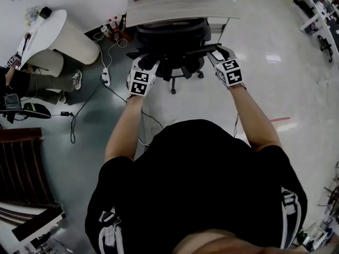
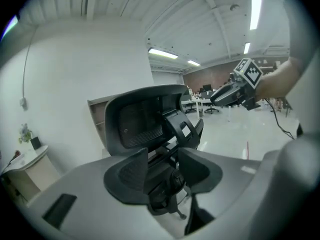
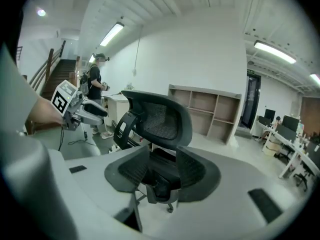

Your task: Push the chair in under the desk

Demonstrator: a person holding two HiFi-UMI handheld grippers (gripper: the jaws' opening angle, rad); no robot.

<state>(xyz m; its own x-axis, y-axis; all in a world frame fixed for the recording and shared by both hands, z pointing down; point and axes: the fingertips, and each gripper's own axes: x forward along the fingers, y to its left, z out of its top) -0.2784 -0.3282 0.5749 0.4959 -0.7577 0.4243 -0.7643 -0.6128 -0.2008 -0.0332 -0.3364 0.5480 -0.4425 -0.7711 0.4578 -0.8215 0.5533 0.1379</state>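
A black mesh office chair (image 1: 172, 44) stands on the floor in front of a light wooden desk (image 1: 180, 8); its seat lies partly under the desk's front edge. My left gripper (image 1: 150, 63) is at the chair's left side and my right gripper (image 1: 215, 52) is by its right armrest; I cannot tell whether either touches it. In the left gripper view the left gripper (image 2: 162, 171) is open, with the chair's backrest (image 2: 142, 121) beyond the gap. In the right gripper view the right gripper (image 3: 160, 171) also stands open, the chair (image 3: 157, 121) ahead of it.
A power strip (image 1: 106, 76) and black cables lie on the floor left of the chair. A white rounded counter (image 1: 61, 33) and a person's legs (image 1: 47, 82) are at far left, wooden stairs (image 1: 21, 168) at lower left. Other desks (image 1: 318, 15) stand at upper right.
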